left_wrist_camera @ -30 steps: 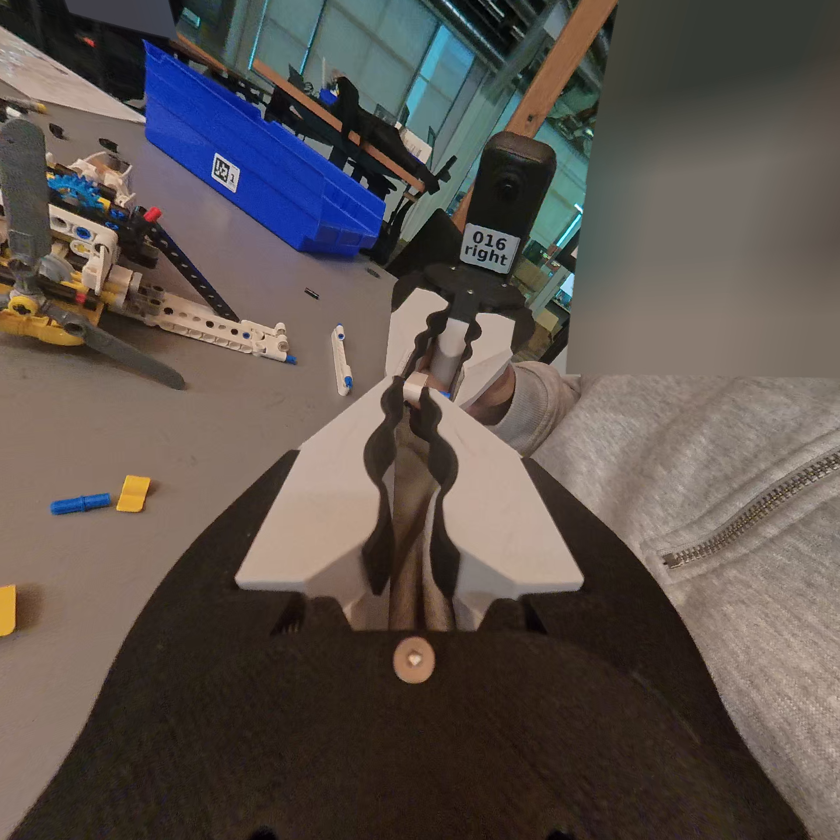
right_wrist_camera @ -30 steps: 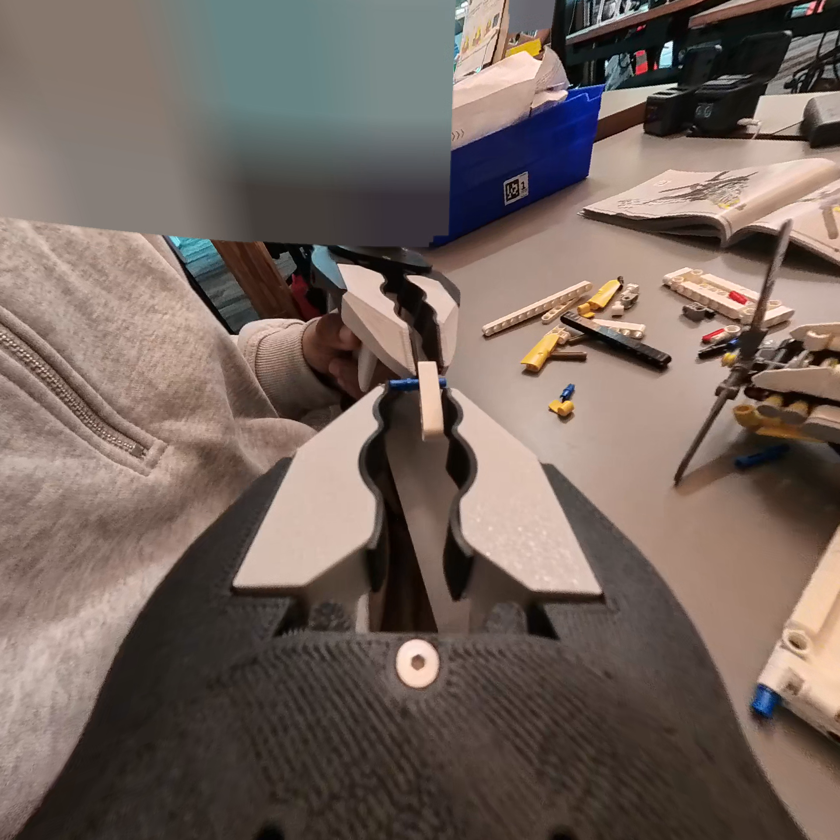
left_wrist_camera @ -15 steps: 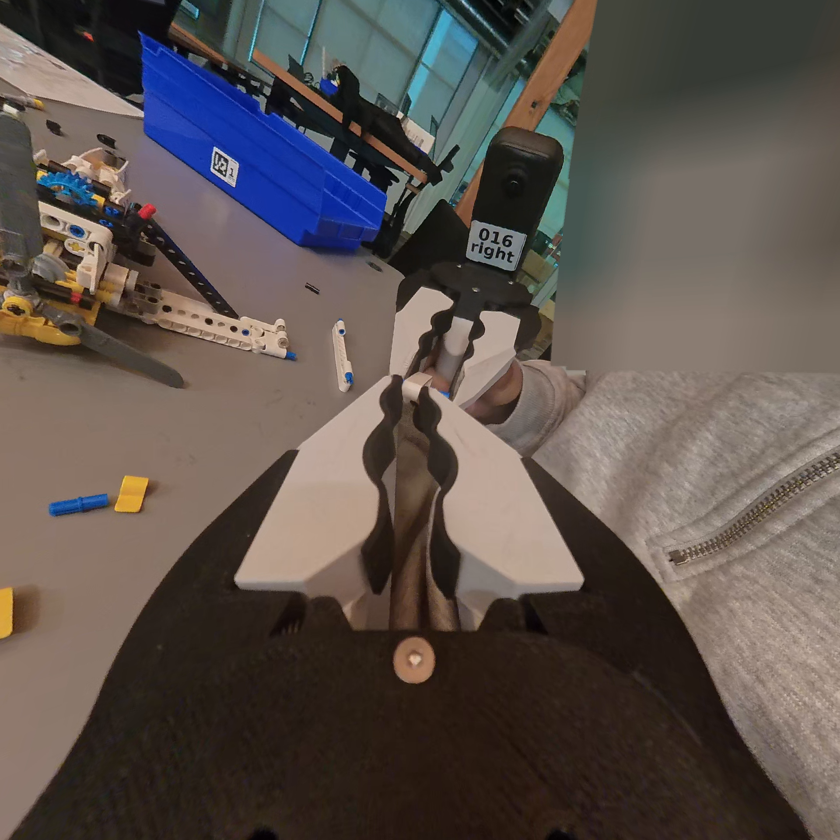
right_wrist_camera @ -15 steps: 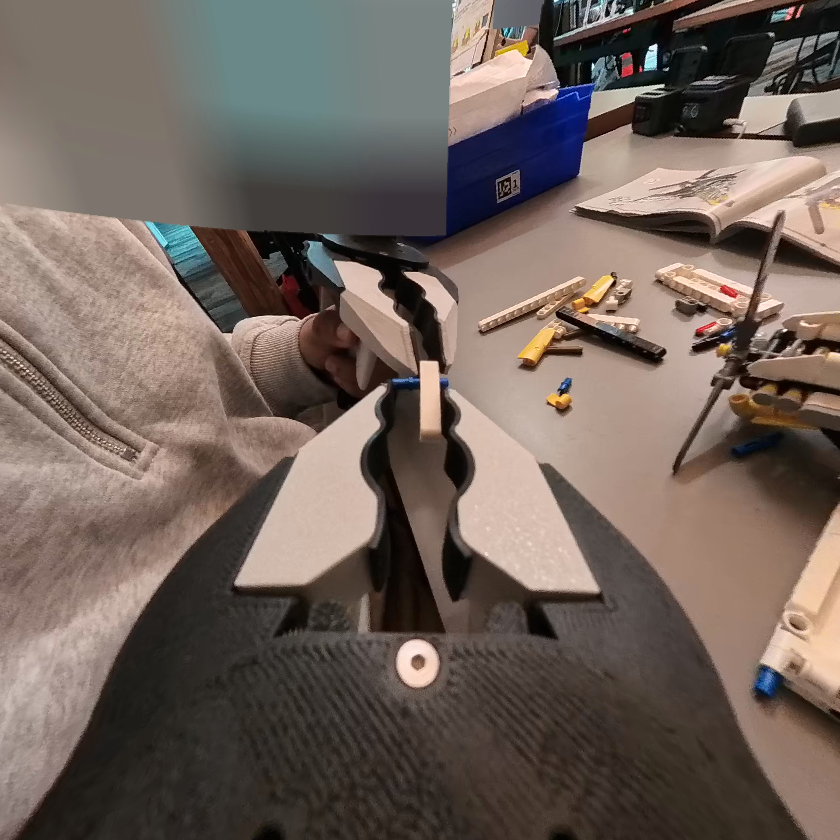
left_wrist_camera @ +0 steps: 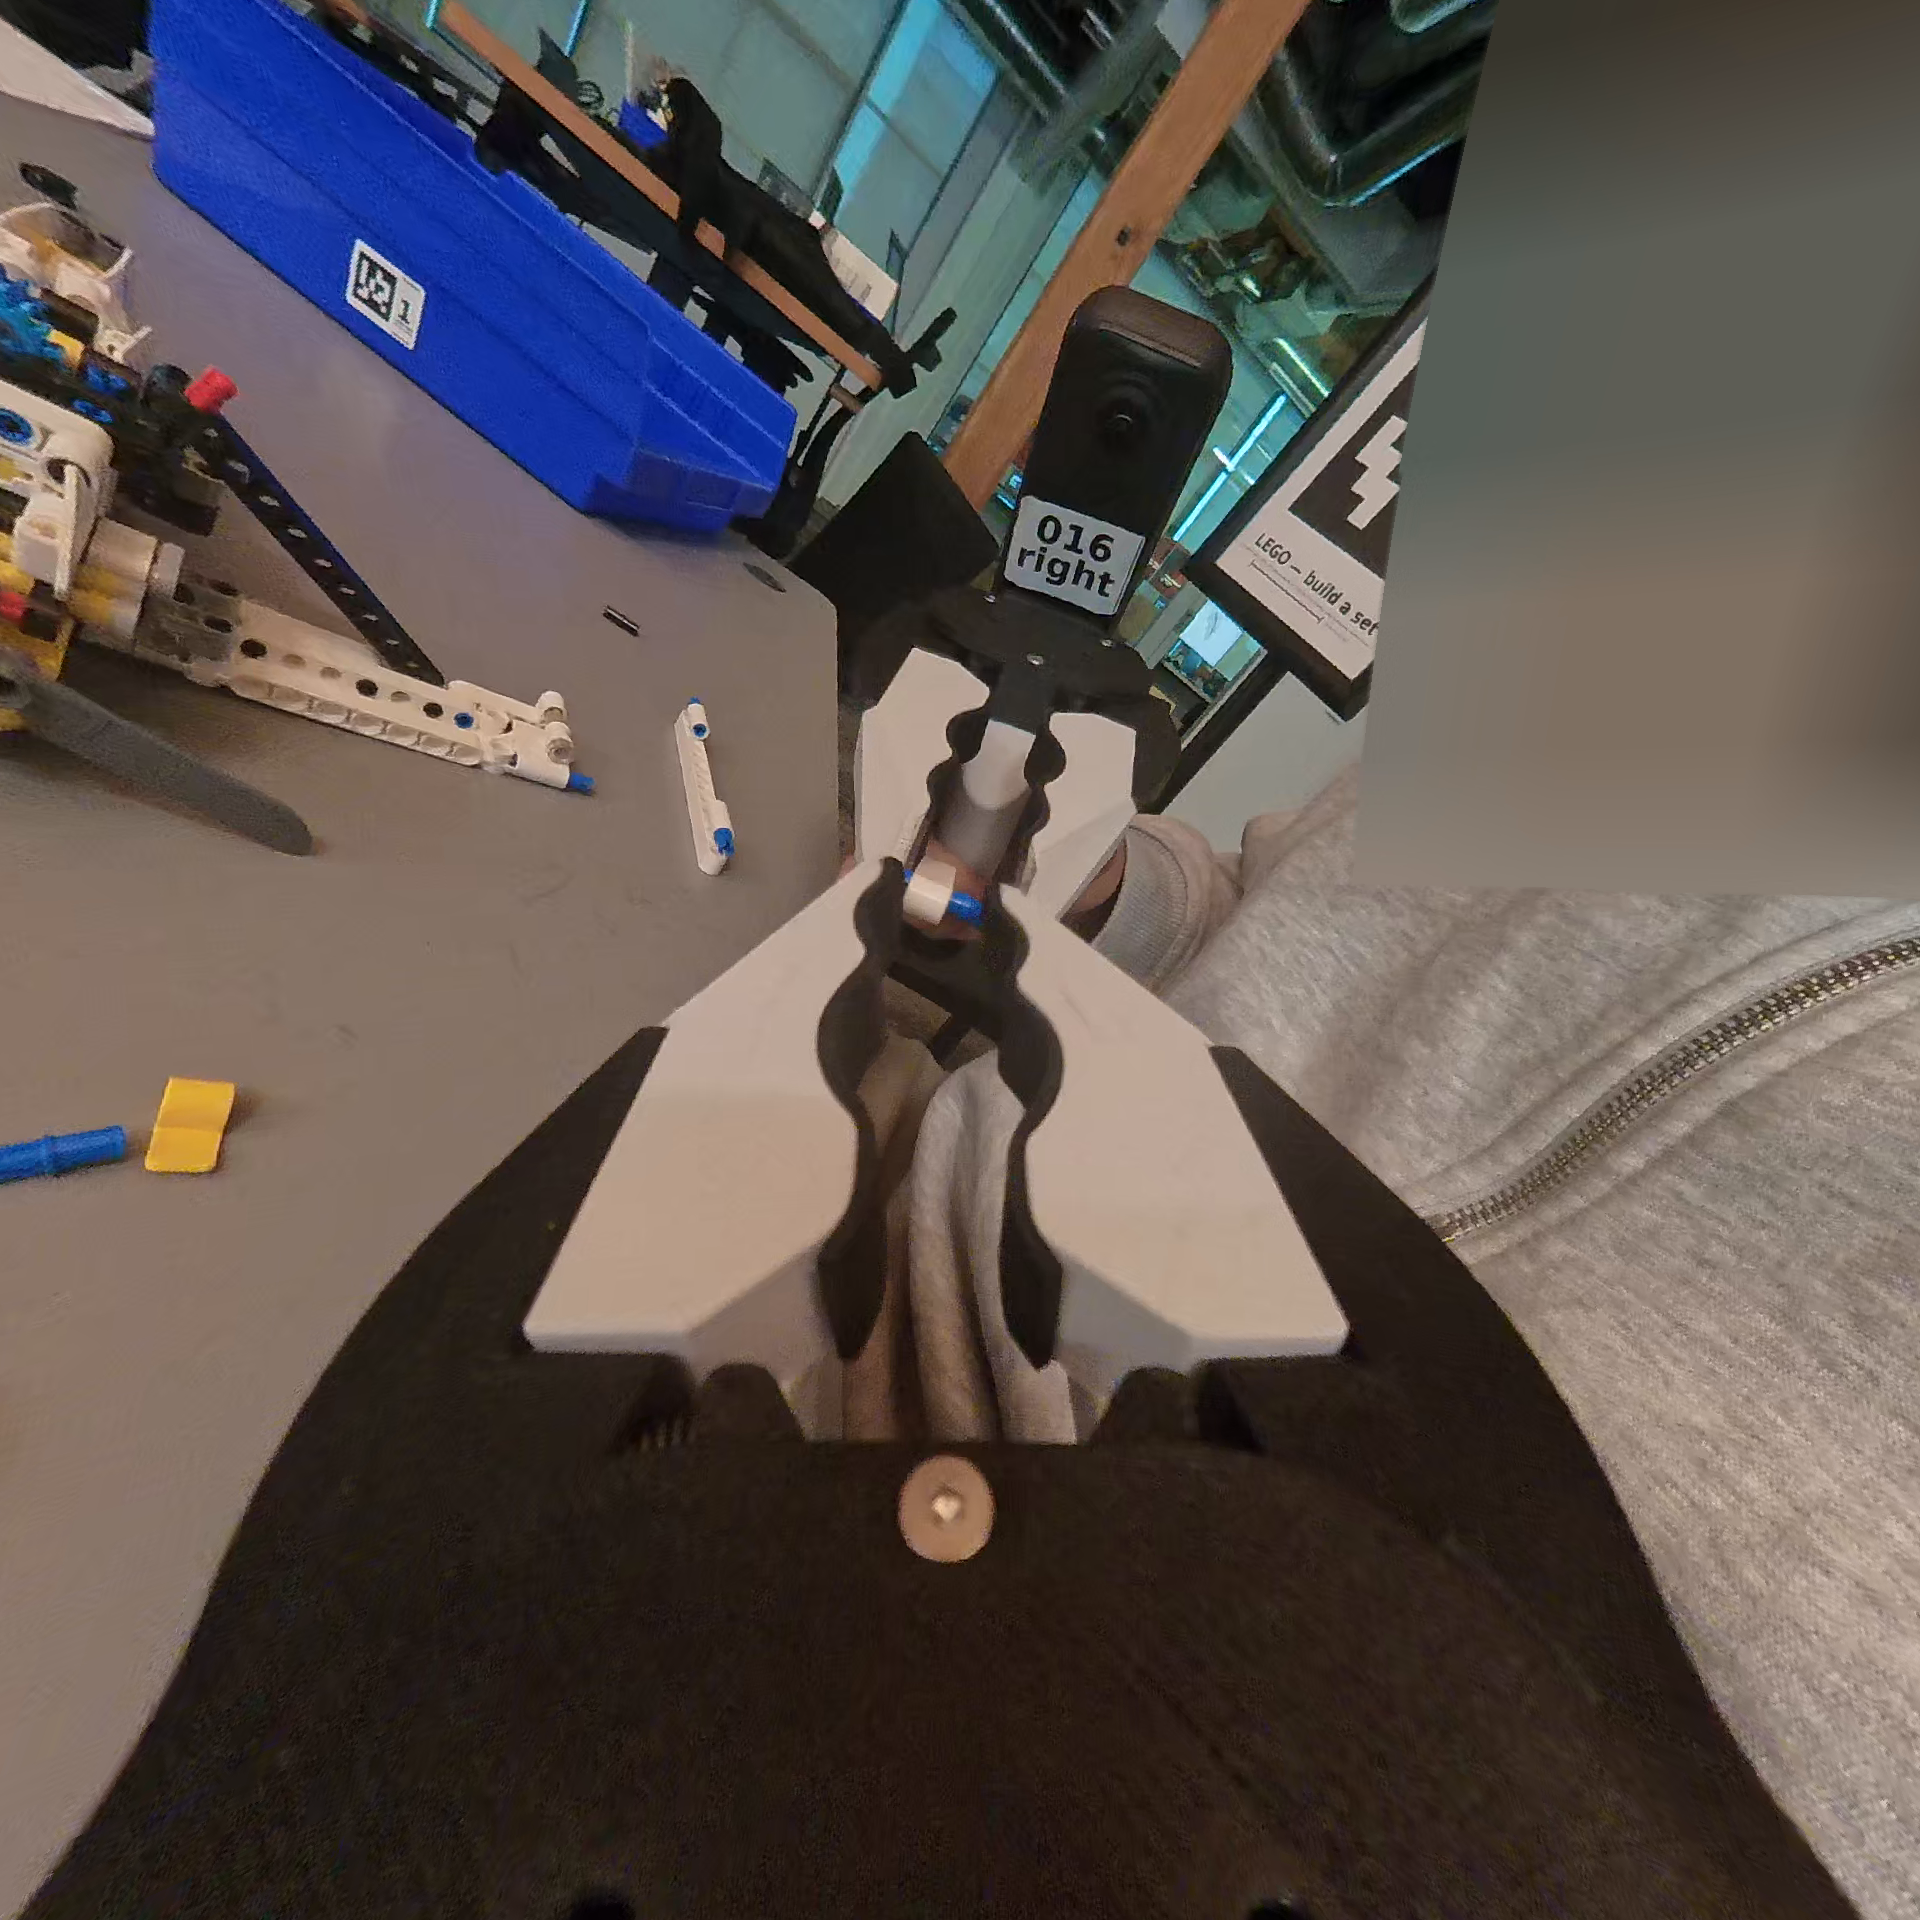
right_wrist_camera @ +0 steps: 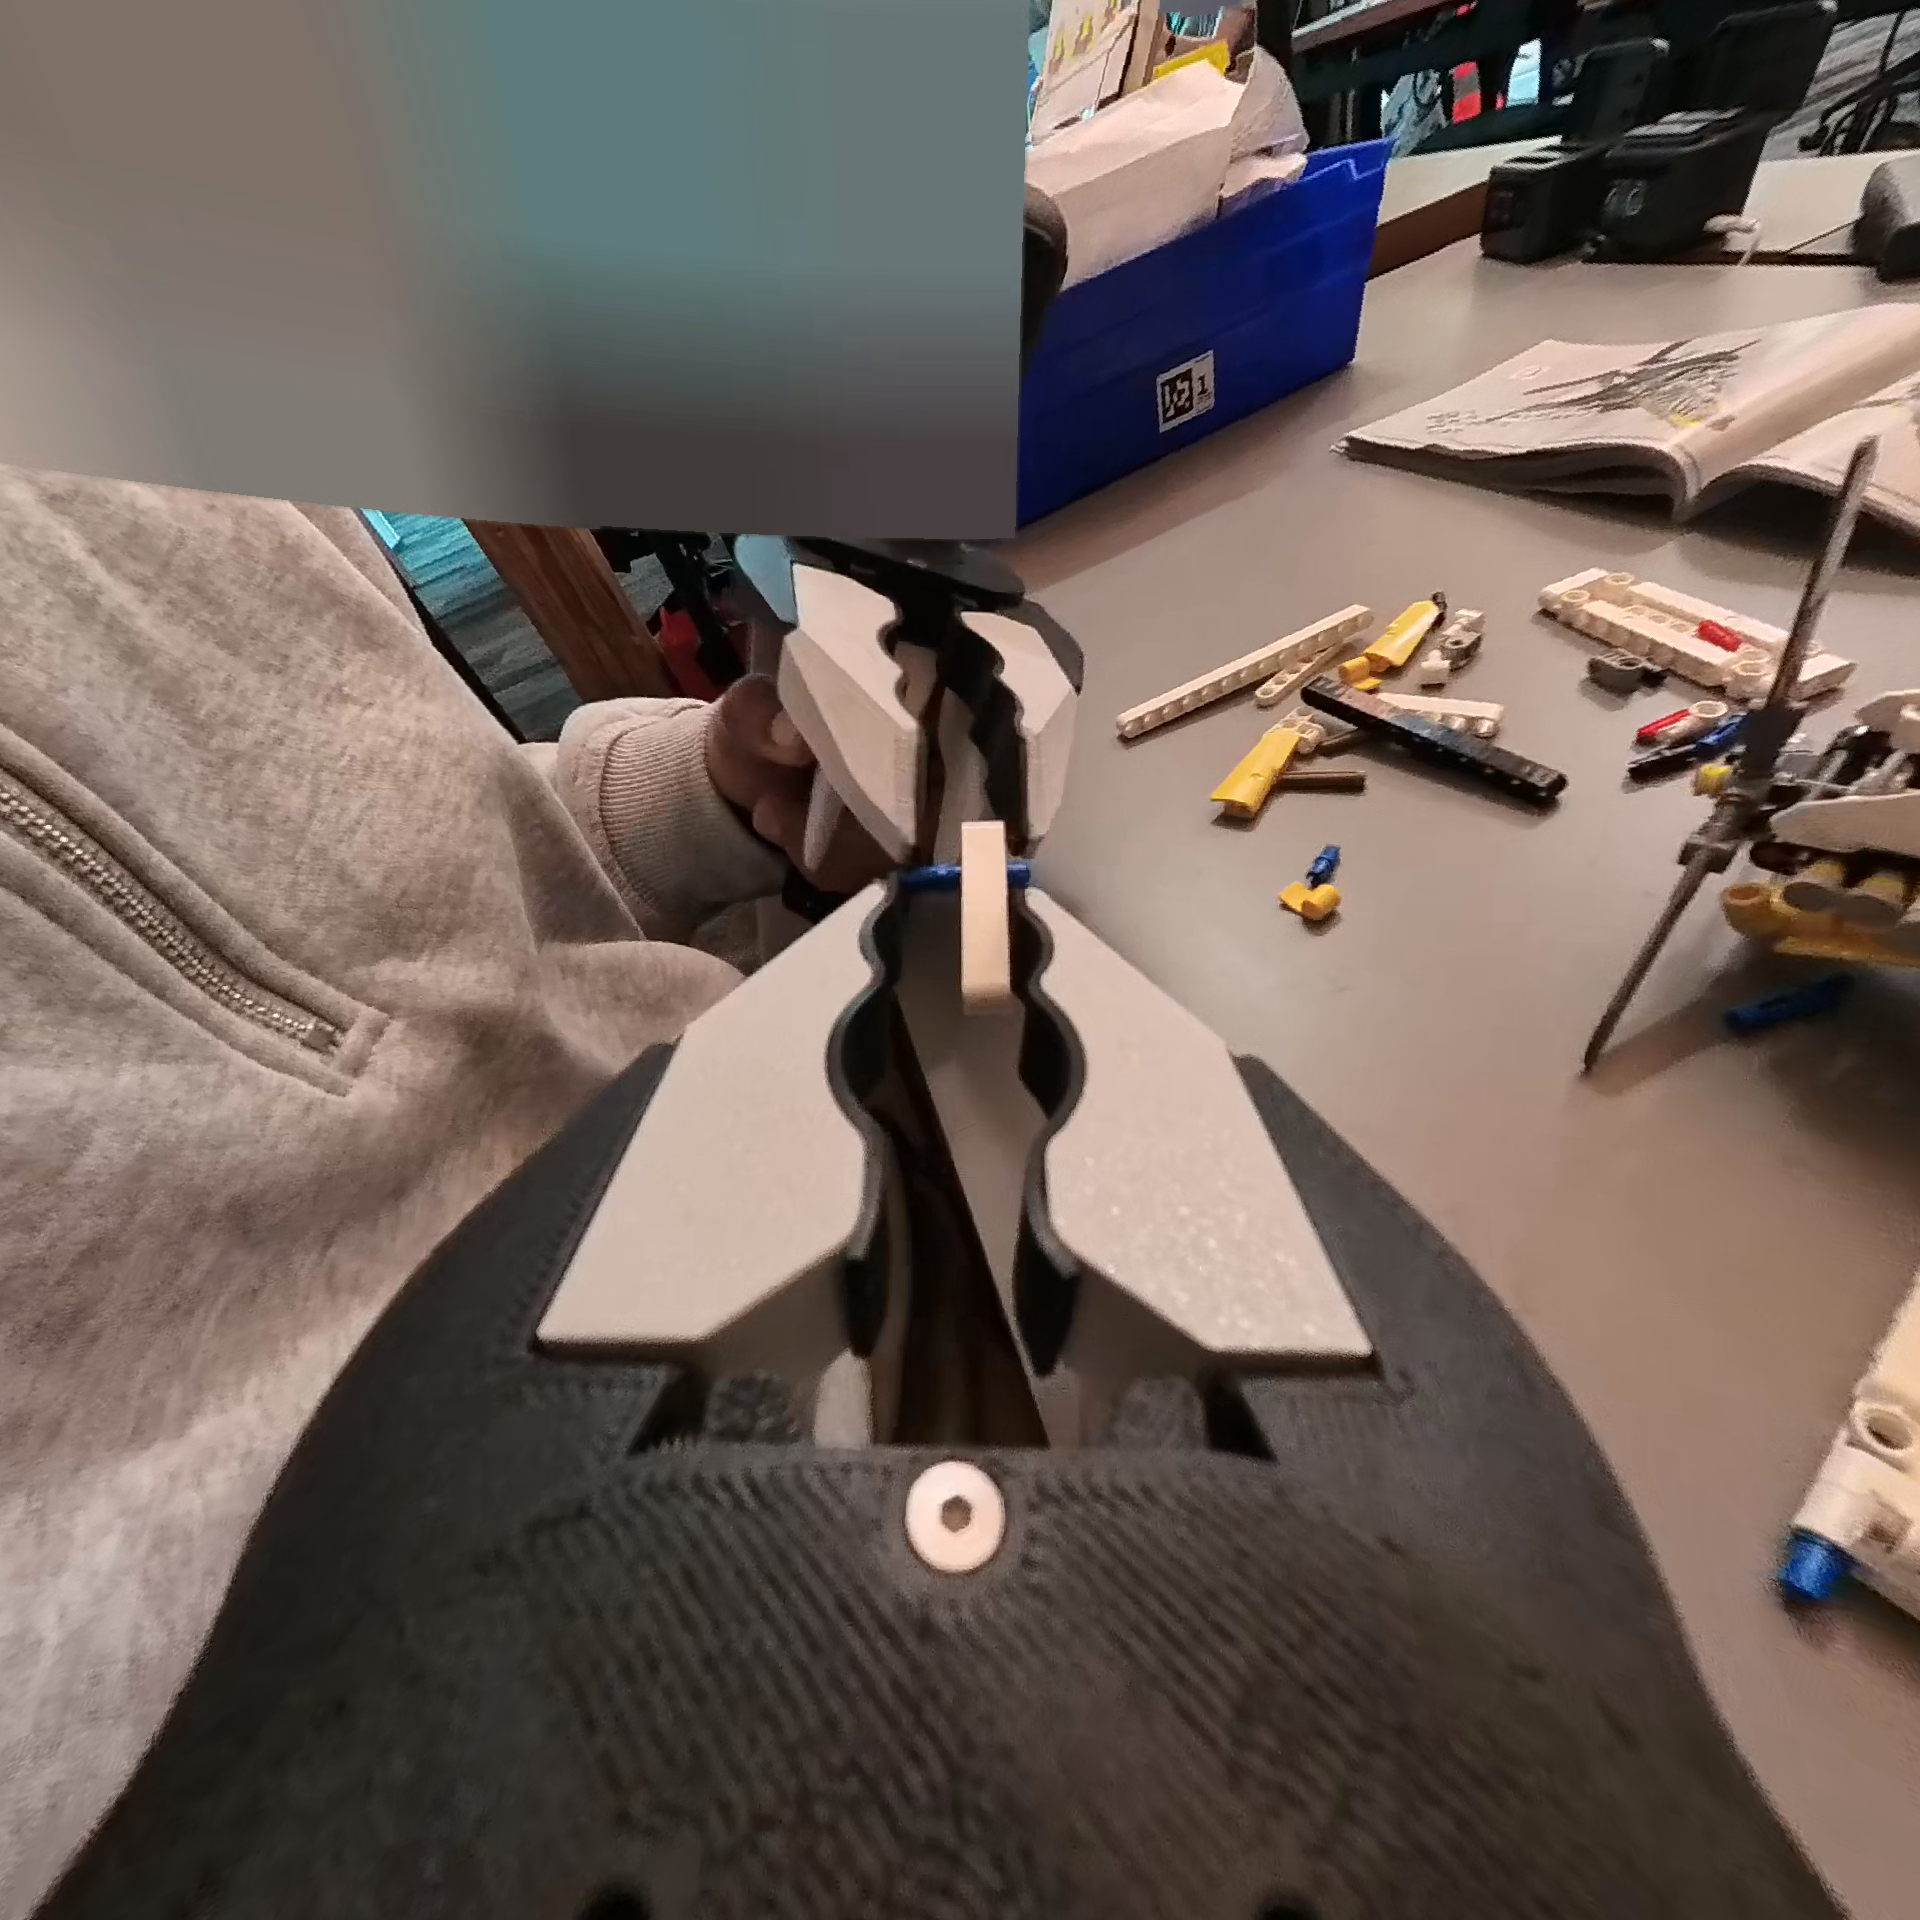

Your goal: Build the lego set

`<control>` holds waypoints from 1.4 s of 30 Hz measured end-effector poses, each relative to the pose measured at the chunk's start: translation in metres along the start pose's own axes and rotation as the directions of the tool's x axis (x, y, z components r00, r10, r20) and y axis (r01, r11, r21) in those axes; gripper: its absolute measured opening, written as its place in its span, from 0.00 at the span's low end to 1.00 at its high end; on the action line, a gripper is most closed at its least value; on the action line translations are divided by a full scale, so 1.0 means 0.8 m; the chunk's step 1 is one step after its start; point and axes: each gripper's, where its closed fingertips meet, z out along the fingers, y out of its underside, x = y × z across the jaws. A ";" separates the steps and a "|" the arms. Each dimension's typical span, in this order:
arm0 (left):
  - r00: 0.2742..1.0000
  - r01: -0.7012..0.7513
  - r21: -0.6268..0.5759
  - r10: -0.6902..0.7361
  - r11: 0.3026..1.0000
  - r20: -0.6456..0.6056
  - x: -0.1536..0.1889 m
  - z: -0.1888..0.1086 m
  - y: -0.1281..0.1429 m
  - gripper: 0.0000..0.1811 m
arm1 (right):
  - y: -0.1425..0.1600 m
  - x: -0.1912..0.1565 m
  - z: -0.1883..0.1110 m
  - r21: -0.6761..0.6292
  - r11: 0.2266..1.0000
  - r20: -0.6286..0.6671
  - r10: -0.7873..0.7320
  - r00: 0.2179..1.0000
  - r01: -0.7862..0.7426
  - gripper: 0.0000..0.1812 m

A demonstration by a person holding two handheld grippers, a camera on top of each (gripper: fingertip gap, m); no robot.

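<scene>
Two grippers: meet tip to tip in front of the person's grey zipped sweater (left_wrist_camera: 1558, 1195), off the table's edge.
Right gripper (right_wrist_camera: 961, 883): jaws narrow, clamped at their tips on a white beam (right_wrist_camera: 983, 914) with a blue pin (right_wrist_camera: 930, 878) crosswise through its far end; the beam lies lengthwise in the gap, against the right finger.
Left gripper (left_wrist_camera: 935, 914): jaws a little apart; the beam's pinned end (left_wrist_camera: 930, 894) sits between their tips, but I cannot tell whether they pinch it.
Table (left_wrist_camera: 416, 987): half-built helicopter model (left_wrist_camera: 125, 540), loose white beam (left_wrist_camera: 701, 784), yellow piece (left_wrist_camera: 189, 1124), blue bin (left_wrist_camera: 468, 281).
Farther off: open instruction booklet (right_wrist_camera: 1621, 426).
</scene>
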 end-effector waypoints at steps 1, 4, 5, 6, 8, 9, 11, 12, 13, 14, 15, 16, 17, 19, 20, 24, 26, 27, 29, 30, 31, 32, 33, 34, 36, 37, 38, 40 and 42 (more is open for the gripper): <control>1.000 0.005 -0.001 -0.005 1.000 0.000 -0.001 0.000 0.000 0.06 | 0.000 0.000 -0.001 0.003 1.000 0.003 0.002 1.000 -0.002 0.10; 1.000 0.003 -0.004 -0.003 1.000 -0.001 0.000 0.001 0.000 0.05 | -0.001 -0.001 -0.001 0.014 1.000 0.010 0.008 1.000 -0.008 0.10; 1.000 0.002 -0.004 -0.002 1.000 -0.002 0.000 0.001 0.000 0.05 | -0.001 -0.001 -0.001 0.017 1.000 0.010 0.008 1.000 -0.009 0.10; 1.000 -0.002 -0.004 0.002 1.000 0.002 0.000 0.001 0.000 0.05 | -0.001 0.000 -0.002 0.021 1.000 0.008 0.010 1.000 -0.010 0.11; 0.999 -0.028 -0.010 0.028 1.000 0.031 -0.003 0.002 0.001 0.03 | -0.004 0.001 -0.003 0.034 0.999 0.000 0.018 1.000 -0.018 0.12; 0.998 -0.042 -0.014 0.042 0.999 0.043 -0.003 0.002 0.002 0.03 | -0.005 0.002 -0.003 0.031 0.999 0.000 0.023 1.000 -0.023 0.12; 0.997 -0.050 -0.020 0.051 0.999 0.051 -0.004 0.003 0.003 0.03 | -0.002 0.002 -0.003 0.000 1.000 -0.005 0.022 1.000 -0.022 0.12; 0.997 -0.052 -0.023 0.053 0.998 0.052 -0.004 0.003 0.003 0.02 | -0.001 0.002 -0.004 -0.014 1.000 -0.013 0.009 1.000 -0.009 0.12; 0.997 -0.058 -0.026 0.060 0.998 0.057 -0.004 0.004 0.004 0.02 | 0.000 0.002 -0.003 -0.031 0.999 -0.022 -0.008 1.000 0.007 0.12; 0.995 -0.072 -0.029 0.074 0.997 0.064 -0.003 0.004 0.004 0.02 | 0.001 0.002 -0.004 -0.048 0.999 -0.029 -0.020 0.999 0.018 0.12; 0.994 -0.087 -0.031 0.089 0.996 0.070 -0.002 0.005 0.005 0.02 | 0.002 0.001 -0.004 -0.061 0.998 -0.030 -0.027 0.999 0.025 0.12; 0.992 -0.102 -0.034 0.104 0.994 0.074 -0.002 0.005 0.005 0.02 | 0.002 0.000 -0.004 -0.073 0.997 -0.030 -0.034 0.999 0.032 0.12; 0.990 -0.117 -0.034 0.119 0.993 0.077 -0.001 0.005 0.005 0.02 | 0.002 -0.001 -0.005 -0.084 0.996 -0.032 -0.046 0.998 0.043 0.12; 0.987 -0.137 -0.039 0.140 0.990 0.080 0.001 0.006 0.006 0.02 | 0.004 -0.002 -0.005 -0.116 0.990 -0.044 -0.085 0.995 0.080 0.12; 0.986 -0.146 -0.046 0.149 0.988 0.079 0.002 0.006 0.007 0.02 | 0.006 -0.002 -0.005 -0.142 0.985 -0.054 -0.111 0.992 0.102 0.12; 0.975 -0.193 -0.103 0.203 0.976 0.095 0.003 0.012 0.015 0.02 | 0.017 -0.003 -0.007 -0.271 0.946 -0.074 -0.208 0.975 0.181 0.13; 0.966 -0.216 -0.136 0.232 0.967 0.112 0.002 0.014 0.020 0.02 | 0.023 -0.003 -0.008 -0.333 0.922 -0.075 -0.237 0.969 0.200 0.12; 0.964 -0.223 -0.144 0.240 0.964 0.117 0.001 0.015 0.021 0.02 | 0.025 -0.003 -0.009 -0.356 0.911 -0.074 -0.251 0.965 0.210 0.12; 0.964 -0.222 -0.146 0.239 0.964 0.119 0.001 0.015 0.021 0.02 | 0.026 -0.002 -0.010 -0.379 0.897 -0.077 -0.277 0.958 0.229 0.12; 0.965 -0.218 -0.142 0.235 0.966 0.118 0.001 0.015 0.021 0.02 | 0.026 -0.002 -0.010 -0.381 0.892 -0.080 -0.293 0.953 0.242 0.12; 0.966 -0.215 -0.138 0.231 0.967 0.115 0.001 0.014 0.020 0.02 | 0.026 -0.002 -0.009 -0.380 0.889 -0.084 -0.309 0.947 0.256 0.11; 0.967 -0.213 -0.136 0.229 0.967 0.113 0.002 0.014 0.020 0.02 | 0.025 -0.002 -0.009 -0.381 0.885 -0.086 -0.323 0.943 0.268 0.11; 0.967 -0.213 -0.134 0.228 0.968 0.113 0.002 0.014 0.020 0.02 | 0.025 -0.002 -0.009 -0.384 0.880 -0.089 -0.336 0.938 0.279 0.11; 0.966 -0.217 -0.137 0.233 0.967 0.115 0.002 0.014 0.020 0.02 | 0.025 0.000 -0.009 -0.388 0.876 -0.095 -0.349 0.932 0.288 0.10; 0.961 -0.227 -0.148 0.246 0.963 0.126 0.001 0.016 0.022 0.02 | 0.026 0.001 -0.009 -0.392 0.872 -0.100 -0.356 0.929 0.292 0.09; 0.960 -0.227 -0.148 0.247 0.963 0.130 0.000 0.016 0.023 0.03 | 0.027 0.002 -0.010 -0.392 0.875 -0.098 -0.348 0.932 0.285 0.09; 0.962 -0.222 -0.147 0.241 0.964 0.130 0.000 0.017 0.023 0.02 | 0.027 0.002 -0.010 -0.391 0.877 -0.100 -0.342 0.934 0.279 0.09; 0.967 -0.205 -0.143 0.222 0.968 0.121 -0.001 0.016 0.022 0.02 | 0.028 0.003 -0.010 -0.391 0.880 -0.107 -0.335 0.936 0.270 0.09; 0.970 -0.197 -0.140 0.214 0.970 0.118 -0.001 0.016 0.022 0.02 | 0.028 0.003 -0.009 -0.393 0.880 -0.110 -0.333 0.936 0.267 0.09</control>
